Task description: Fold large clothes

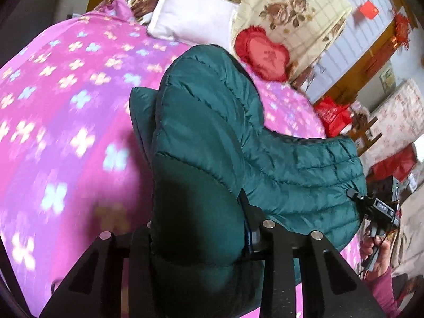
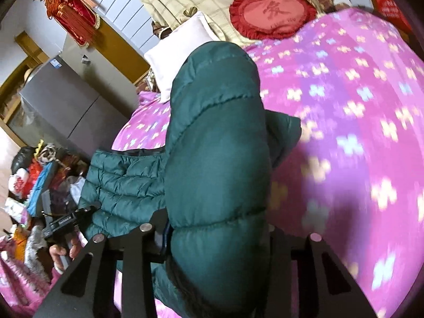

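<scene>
A dark green quilted puffer jacket (image 1: 206,132) lies partly lifted off a bed. In the left wrist view my left gripper (image 1: 197,228) is shut on a thick padded fold of it that bulges up between the jaws. The right gripper (image 1: 356,196) shows at the right, at the jacket's edge, with a hand (image 1: 376,246) behind it. In the right wrist view the jacket (image 2: 217,145) fills the middle, and my right gripper (image 2: 216,230) is shut on another puffy fold. The left gripper (image 2: 79,213) appears low on the left at the jacket's hem.
A pink blanket with pale flowers (image 1: 66,106) covers the bed (image 2: 344,132). A white pillow (image 1: 193,18), a red heart cushion (image 1: 262,53) and a floral quilt (image 1: 286,5) lie at its head. A grey cabinet (image 2: 74,100) and piled clutter (image 2: 34,180) stand beside the bed.
</scene>
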The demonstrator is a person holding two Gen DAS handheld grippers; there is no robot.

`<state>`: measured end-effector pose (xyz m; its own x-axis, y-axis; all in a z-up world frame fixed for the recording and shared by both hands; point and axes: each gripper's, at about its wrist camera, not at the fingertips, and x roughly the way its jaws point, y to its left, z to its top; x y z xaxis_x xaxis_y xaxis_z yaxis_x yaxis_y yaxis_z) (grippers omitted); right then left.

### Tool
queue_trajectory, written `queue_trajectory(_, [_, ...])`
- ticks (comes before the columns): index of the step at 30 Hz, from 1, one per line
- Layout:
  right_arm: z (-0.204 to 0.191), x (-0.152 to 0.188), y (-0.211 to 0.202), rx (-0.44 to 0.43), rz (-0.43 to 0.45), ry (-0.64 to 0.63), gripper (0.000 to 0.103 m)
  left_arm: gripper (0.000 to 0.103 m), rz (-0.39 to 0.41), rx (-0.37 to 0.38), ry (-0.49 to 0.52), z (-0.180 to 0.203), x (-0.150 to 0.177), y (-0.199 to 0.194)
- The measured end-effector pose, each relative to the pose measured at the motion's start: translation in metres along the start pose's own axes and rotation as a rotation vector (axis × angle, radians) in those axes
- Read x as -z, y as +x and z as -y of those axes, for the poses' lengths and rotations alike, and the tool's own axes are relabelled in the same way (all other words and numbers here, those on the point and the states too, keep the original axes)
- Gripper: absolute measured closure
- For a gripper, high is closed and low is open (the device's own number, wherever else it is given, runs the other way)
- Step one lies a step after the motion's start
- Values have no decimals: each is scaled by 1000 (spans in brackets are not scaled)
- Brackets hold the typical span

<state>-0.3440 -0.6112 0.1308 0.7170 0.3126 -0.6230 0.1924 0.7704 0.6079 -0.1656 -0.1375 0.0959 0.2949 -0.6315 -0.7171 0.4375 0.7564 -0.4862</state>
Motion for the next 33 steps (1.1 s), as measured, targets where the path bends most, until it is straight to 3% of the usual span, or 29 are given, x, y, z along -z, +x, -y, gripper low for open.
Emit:
queue_trajectory(2, [8,23,-10,-2,-14,43,60,74,-12,-46,-7,-5,11,3])
queue_trajectory(4, [17,40,-11,38,-20,74,44,46,-21,-130,-8,-11,18,16])
queue_trajectory(5, [25,50,-9,109,-12,93,39,40,-16,-171,-9,-13,21,21])
queue_trajectory(6, [31,56,-6,179,-10,96,26,31,2,-201,-8,-14,23,21])
queue_trajectory(7, [34,60,-3,238,-11,94,15,31,11,-214,-6,-14,25,19])
queue_trajectory(8, [38,64,0,305,-12,95,12,31,19,-232,-3,-12,26,14])
queue_trajectory(12, [21,68,-19,372,34,85,12,31,131,-343,31,4,34,-26])
queue_trajectory(16, [-18,72,-50,438,105,-29,12,31,212,-378,61,18,44,-53])
queue_trajectory(20, [-60,80,-65,402,170,-103,10,32,255,-437,128,43,51,-55])
queue_trajectory(26, [-112,100,-45,383,195,-192,10,32,287,-458,208,80,66,-41])
queue_trajectory(33, [-134,125,-19,401,212,-233,10,32,335,-462,235,106,85,-34])
